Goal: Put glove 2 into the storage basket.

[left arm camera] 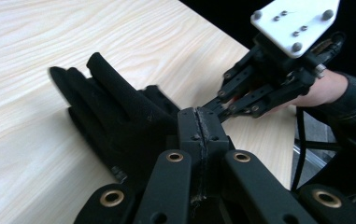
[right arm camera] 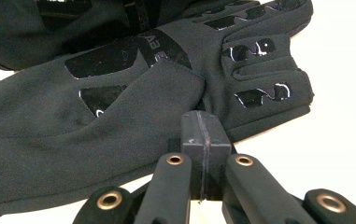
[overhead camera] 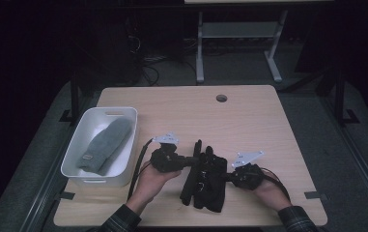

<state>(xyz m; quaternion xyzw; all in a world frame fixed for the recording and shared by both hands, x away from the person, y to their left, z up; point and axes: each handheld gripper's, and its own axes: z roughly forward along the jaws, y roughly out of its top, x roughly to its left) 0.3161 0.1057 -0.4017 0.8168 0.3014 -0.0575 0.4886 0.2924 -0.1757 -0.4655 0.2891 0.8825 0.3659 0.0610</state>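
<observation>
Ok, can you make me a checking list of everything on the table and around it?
Surface: light wooden table with a round hole near its far edge.
Job's things: black gloves piled between the grippers.
Clutter: white bin at the left, holding a grey mitten.
Grippers: left gripper and right gripper, jaws shut, tips at the gloves; whether they pinch fabric, cannot tell.
Cables: one trails from the left gripper.
Surroundings: dark room, grey table legs behind.

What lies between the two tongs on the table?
In the high view, black gloves lie between the left tongs and the right tongs, which meet them from either side. Both tongs' jaws are shut.
</observation>
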